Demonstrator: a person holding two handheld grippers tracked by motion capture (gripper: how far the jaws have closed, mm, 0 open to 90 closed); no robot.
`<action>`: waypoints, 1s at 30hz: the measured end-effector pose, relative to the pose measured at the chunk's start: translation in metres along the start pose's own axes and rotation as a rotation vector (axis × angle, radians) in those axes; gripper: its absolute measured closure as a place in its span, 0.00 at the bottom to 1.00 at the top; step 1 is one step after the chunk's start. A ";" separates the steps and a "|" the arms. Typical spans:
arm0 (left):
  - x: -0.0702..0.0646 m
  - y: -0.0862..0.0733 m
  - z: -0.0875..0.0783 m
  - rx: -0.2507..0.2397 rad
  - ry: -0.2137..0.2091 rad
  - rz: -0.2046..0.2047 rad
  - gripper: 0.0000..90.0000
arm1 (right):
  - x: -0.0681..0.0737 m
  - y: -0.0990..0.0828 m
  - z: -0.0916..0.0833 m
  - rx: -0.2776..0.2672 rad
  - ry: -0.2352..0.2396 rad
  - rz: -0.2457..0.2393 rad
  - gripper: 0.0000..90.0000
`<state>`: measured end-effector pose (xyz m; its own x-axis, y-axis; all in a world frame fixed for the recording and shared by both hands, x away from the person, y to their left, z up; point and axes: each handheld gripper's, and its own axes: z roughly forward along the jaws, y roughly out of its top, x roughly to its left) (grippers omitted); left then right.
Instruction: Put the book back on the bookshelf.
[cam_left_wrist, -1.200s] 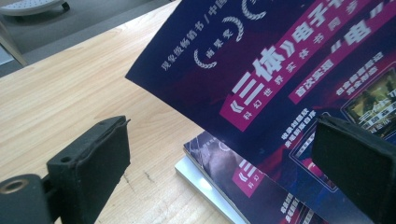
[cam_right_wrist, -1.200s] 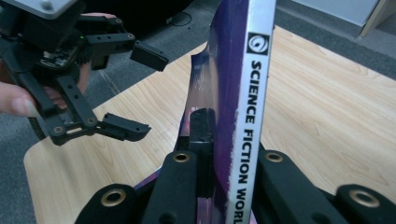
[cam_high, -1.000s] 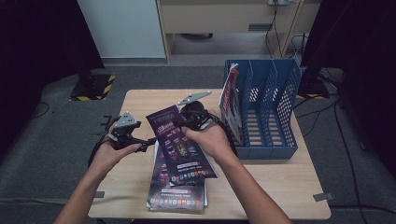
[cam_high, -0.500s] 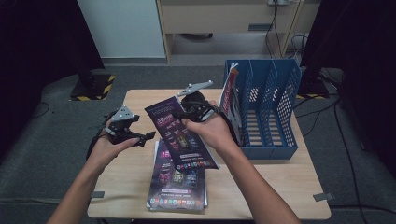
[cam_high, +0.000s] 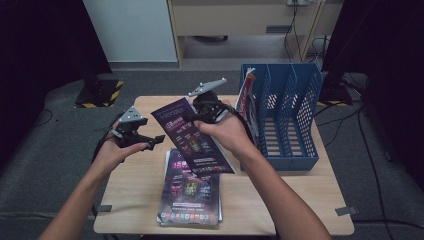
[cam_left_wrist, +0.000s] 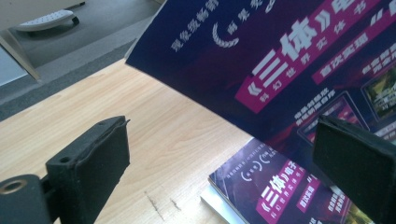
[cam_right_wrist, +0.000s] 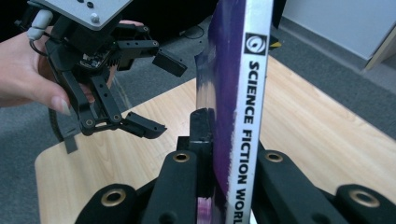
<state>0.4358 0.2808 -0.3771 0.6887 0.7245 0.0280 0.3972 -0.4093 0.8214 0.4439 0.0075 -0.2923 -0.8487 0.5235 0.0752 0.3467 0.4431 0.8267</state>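
Right tongs (cam_high: 192, 118) are clamped on one Science Fiction World magazine (cam_high: 192, 137) lifted off the counter (cam_high: 145, 187), left tongs (cam_high: 152, 142) gaping empty; filing into the blue rack (cam_high: 290, 120) remains, as does the stack (cam_high: 190, 192).

On the table (cam_high: 300, 200), the file rack (cam_high: 287, 117) stands at the right, with a stack of magazines (cam_high: 192, 192) lying to its left near the front edge. Above that stack, a magazine (cam_high: 187, 135) hangs tilted in the right gripper (cam_high: 202, 116), just left of the rack. The left gripper (cam_high: 147, 141) sits farther left, its jaws apart beside the magazine's edge.
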 end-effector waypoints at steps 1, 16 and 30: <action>0.002 0.001 0.001 0.008 0.001 0.003 0.04 | 0.000 0.002 -0.001 -0.001 -0.001 -0.011 0.92; 0.003 0.027 -0.010 -0.039 -0.014 0.042 0.04 | -0.006 0.000 -0.015 0.003 -0.002 -0.038 0.92; 0.001 0.024 -0.011 -0.050 -0.026 0.068 0.04 | 0.007 -0.004 -0.010 -0.032 0.052 -0.071 0.92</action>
<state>0.4393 0.2775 -0.3507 0.7287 0.6812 0.0700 0.3189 -0.4280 0.8456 0.4324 0.0018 -0.2894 -0.8907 0.4524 0.0439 0.2726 0.4542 0.8482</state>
